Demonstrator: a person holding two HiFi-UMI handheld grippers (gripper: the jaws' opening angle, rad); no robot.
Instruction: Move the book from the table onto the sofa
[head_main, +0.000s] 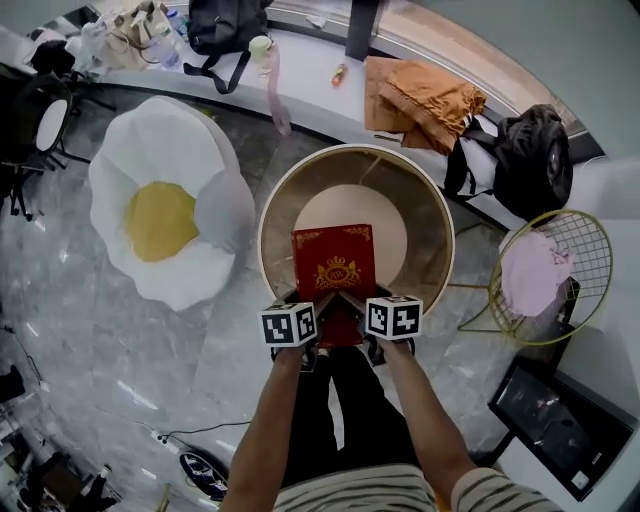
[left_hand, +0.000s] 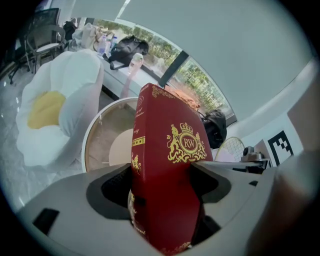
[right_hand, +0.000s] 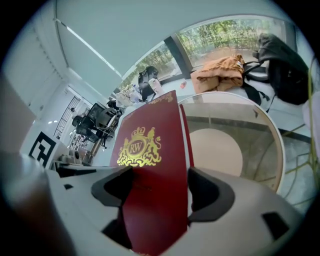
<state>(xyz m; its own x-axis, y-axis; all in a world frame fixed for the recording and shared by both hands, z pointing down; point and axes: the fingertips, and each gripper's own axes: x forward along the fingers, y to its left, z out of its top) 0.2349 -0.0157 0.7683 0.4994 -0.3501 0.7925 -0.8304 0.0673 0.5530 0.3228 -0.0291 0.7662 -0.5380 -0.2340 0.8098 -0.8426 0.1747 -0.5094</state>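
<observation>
- The left gripper (left_hand: 165, 186) has its jaws clenched on the near edge of the book (left_hand: 170, 150), one jaw on each cover, the spine toward the scene's left.
- The right gripper (right_hand: 155, 192) grips the same near edge just beside it. Two holds on one edge probably keep the wide cover from sagging or twisting.
- The book juts away from the person over the round glass surface (head_main: 430, 215), its far end above the pale centre disc. It looks lifted, not lying flat, though contact at the far end cannot be ruled out.
- The red cover carries a gold crest with a crown above two lions flanking a ring that reads "RW". Gold lettering runs down the spine but is too small to read.
- The sofa (head_main: 170, 140), a white flower-shaped seat with a yellow centre, sits to the left of the surface, so the carry should swing leftward.
</observation>
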